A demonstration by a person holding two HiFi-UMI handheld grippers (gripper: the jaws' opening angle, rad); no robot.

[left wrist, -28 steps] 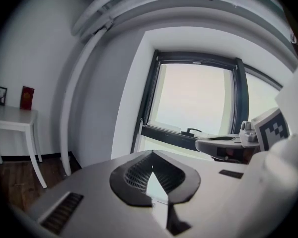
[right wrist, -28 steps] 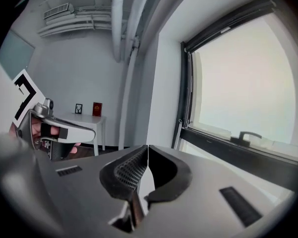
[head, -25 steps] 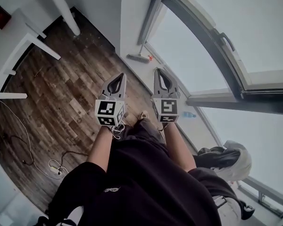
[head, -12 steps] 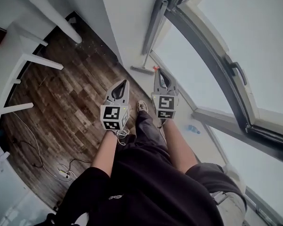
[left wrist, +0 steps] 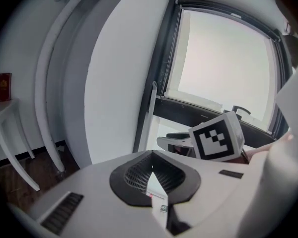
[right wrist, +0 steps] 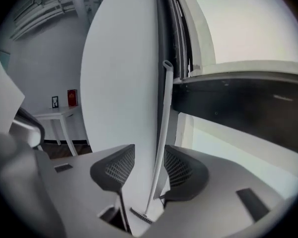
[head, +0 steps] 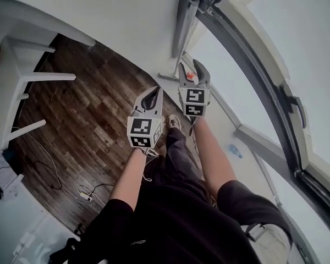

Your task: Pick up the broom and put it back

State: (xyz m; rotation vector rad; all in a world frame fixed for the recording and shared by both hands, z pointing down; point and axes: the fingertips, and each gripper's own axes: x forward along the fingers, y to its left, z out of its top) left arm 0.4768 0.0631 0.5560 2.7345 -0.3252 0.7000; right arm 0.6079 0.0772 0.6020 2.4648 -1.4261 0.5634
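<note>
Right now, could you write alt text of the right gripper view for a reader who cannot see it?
A broom stands against a white wall beside a window, seen between the jaws of the right tool, which are opening and do not touch it. A white table stands far left.

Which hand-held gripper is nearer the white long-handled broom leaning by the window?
Right. The right hand-held gripper, jaws opening, has the white long-handled broom lined up between them; the left hand-held gripper, shut, sits back over the wooden floor.
</note>
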